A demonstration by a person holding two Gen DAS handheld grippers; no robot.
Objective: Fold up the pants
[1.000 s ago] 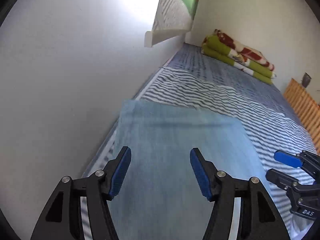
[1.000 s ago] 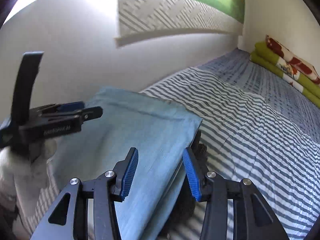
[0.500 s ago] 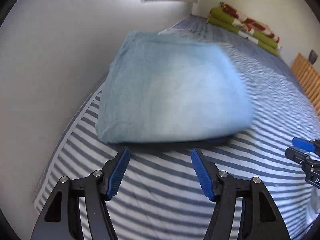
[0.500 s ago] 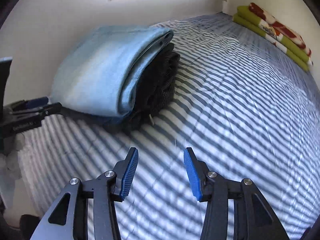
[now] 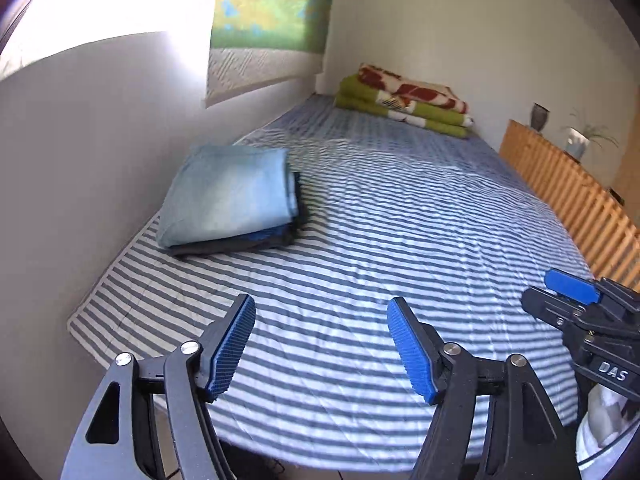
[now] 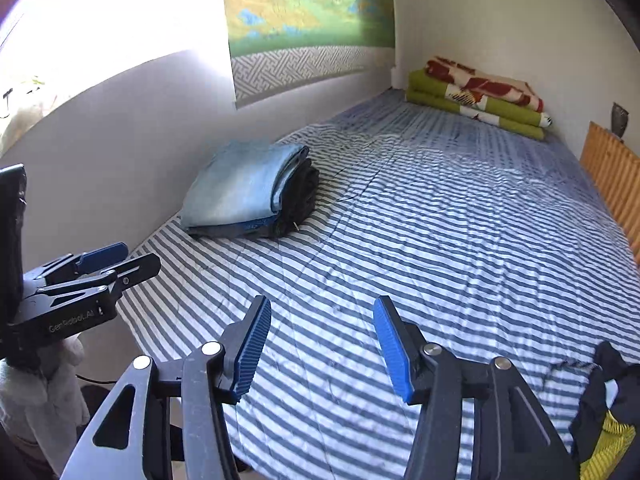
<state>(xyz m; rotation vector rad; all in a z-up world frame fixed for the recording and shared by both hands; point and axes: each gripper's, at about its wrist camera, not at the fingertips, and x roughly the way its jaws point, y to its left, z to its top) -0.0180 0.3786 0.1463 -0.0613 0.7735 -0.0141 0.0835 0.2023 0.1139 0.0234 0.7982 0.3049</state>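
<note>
Folded green blanket (image 5: 404, 106) lies on striped bed (image 5: 400, 240).

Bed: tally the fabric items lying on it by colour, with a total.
Light blue folded pants, top of stack: 1
Dark folded garments under them, number unclear: at least 1
Green and red blanket, far end: 1
Black and yellow garment, near edge: 1
Total: at least 4

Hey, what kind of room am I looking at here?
Most likely a bedroom: a bed with a striped sheet, a folded blanket at its far end, and a stack of folded clothes by the wall.
</note>
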